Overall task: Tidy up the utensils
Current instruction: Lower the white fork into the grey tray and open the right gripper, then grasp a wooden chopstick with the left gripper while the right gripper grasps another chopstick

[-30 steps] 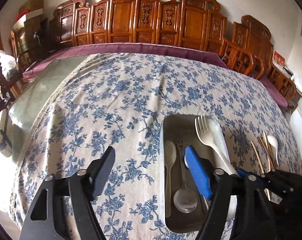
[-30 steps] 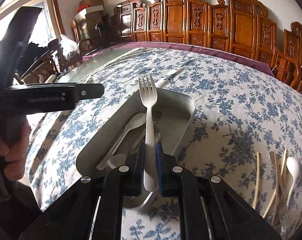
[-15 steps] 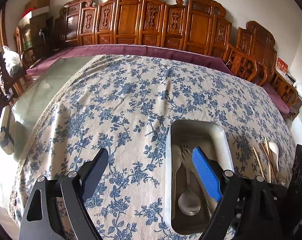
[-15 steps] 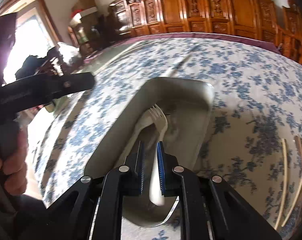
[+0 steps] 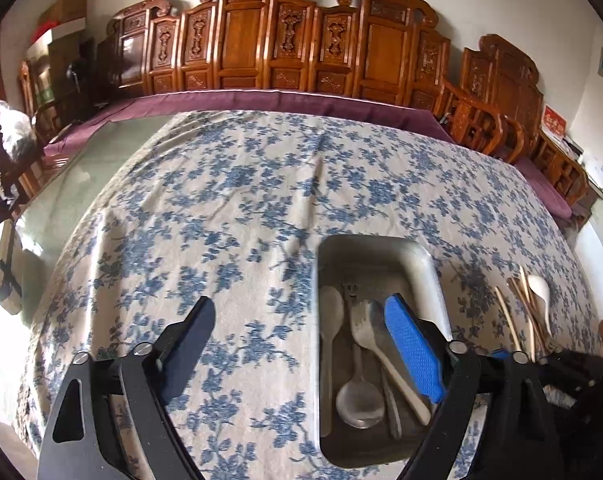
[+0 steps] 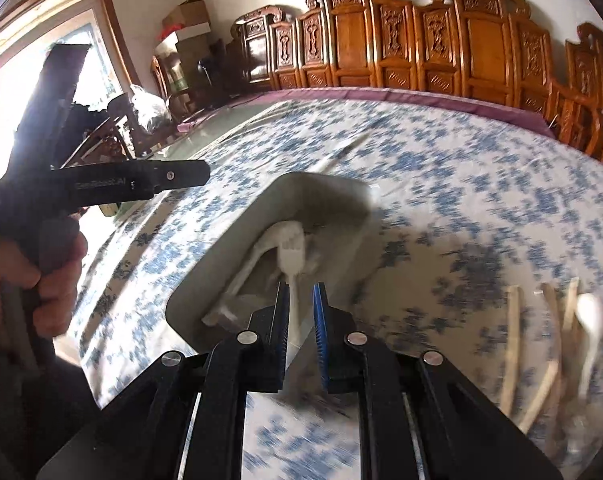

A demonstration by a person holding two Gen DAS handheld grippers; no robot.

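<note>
The left gripper point(image 5: 301, 344) was opening wide, empty. The right gripper point(image 6: 301, 320) stood slightly apart; the fork point(image 6: 292, 256), clamped earlier, lay in the tray point(image 6: 205, 288).

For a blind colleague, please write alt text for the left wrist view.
A metal tray on a blue-flowered tablecloth holds a metal spoon, a white fork and a pale spoon. The left gripper, empty, is opening. Chopsticks lie right of the tray.
</note>
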